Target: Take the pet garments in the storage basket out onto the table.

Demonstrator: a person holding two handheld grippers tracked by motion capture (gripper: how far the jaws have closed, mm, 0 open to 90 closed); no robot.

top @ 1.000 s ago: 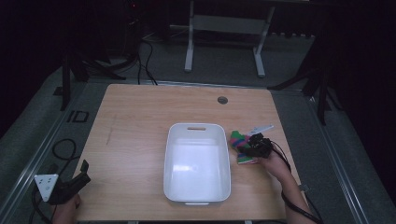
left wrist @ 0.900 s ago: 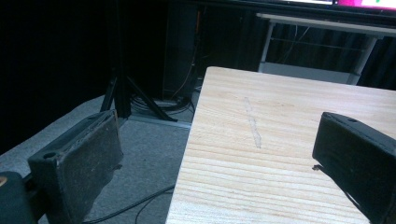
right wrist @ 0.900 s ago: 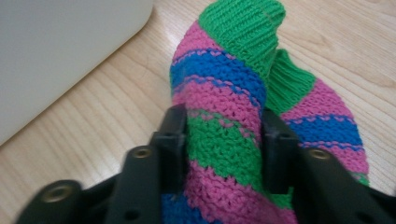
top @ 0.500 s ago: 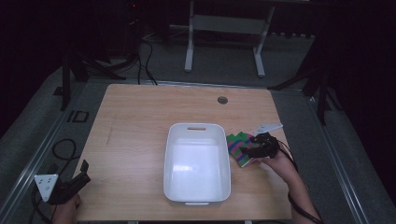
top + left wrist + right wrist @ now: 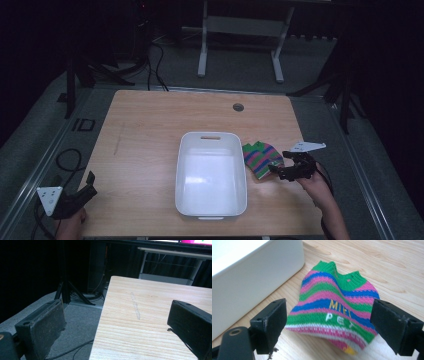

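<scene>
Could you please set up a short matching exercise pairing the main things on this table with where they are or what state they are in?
Things:
1. striped knitted garment
2. white tub
3. right tool
4. left tool

Places or states:
A. at the table's near left corner, jaws apart over the bare edge
B. in the middle of the table, nothing in it
C. lying on the wood just right of the tub
D. jaws just opened, standing either side of the garment without pressing it

Pairs: 1-C, 2-B, 3-D, 4-A
</scene>
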